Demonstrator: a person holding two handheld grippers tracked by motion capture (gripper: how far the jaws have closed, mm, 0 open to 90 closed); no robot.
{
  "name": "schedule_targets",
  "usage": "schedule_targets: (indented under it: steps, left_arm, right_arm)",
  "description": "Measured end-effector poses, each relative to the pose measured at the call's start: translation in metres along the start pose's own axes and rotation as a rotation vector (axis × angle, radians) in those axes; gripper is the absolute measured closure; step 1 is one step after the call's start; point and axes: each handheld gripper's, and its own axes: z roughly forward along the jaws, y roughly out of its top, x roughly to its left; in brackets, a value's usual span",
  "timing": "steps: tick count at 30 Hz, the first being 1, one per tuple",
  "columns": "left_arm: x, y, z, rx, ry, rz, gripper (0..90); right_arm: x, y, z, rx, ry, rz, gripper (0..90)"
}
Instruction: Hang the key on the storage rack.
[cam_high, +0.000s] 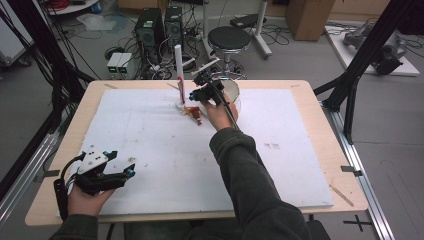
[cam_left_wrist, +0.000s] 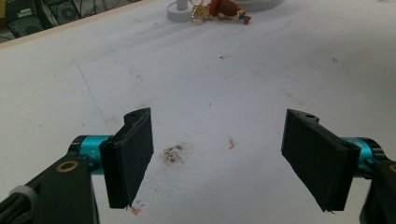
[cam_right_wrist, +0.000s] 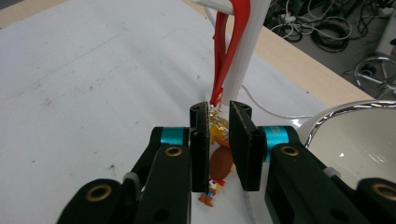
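Clamped — right gripper (cam_right_wrist: 218, 140) on the keychain's (cam_right_wrist: 218, 127) gold clasp below its red strap (cam_right_wrist: 223, 56) beside the white post (cam_high: 178, 75), likely unhooking; left gripper (cam_left_wrist: 219, 158) agape, idle on the white mat (cam_left_wrist: 261, 70).

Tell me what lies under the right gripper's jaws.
Beneath the right gripper: a small toy figure keychain on the white mat, its red strap rising. The jaws cover its middle.

Keychain figure (cam_high: 194, 114) just before the post (cam_high: 178, 75), bowl (cam_high: 233, 90) right.
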Motion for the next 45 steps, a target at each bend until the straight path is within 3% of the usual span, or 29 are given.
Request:
schedule_targets:
  steps: [22, 25, 31, 39, 45]
  left_arm:
    - [0.0, 0.0, 0.001, 0.007, 0.007, 0.01, 25.7]
    - [-0.001, 0.0, 0.001, 0.006, 0.01, 0.01, 25.7]
    - [-0.001, 0.0, 0.001, 0.006, 0.01, 0.004, 25.7]
    - [0.0, -0.001, 0.0, 0.009, 0.012, 0.008, 25.7]
    - [-0.001, 0.0, 0.0, 0.006, 0.008, 0.006, 25.7]
  right_arm:
    - [-0.023, -0.012, -0.025, -0.067, 0.141, 0.063, 63.3]
    - [-0.025, -0.019, -0.03, -0.106, 0.146, 0.064, 62.4]
    - [-0.035, -0.032, -0.031, -0.09, 0.196, 0.098, 57.7]
    - [-0.036, -0.033, -0.042, -0.114, 0.223, 0.088, 54.6]
    - [-0.037, -0.044, -0.046, -0.131, 0.22, 0.088, 51.7]
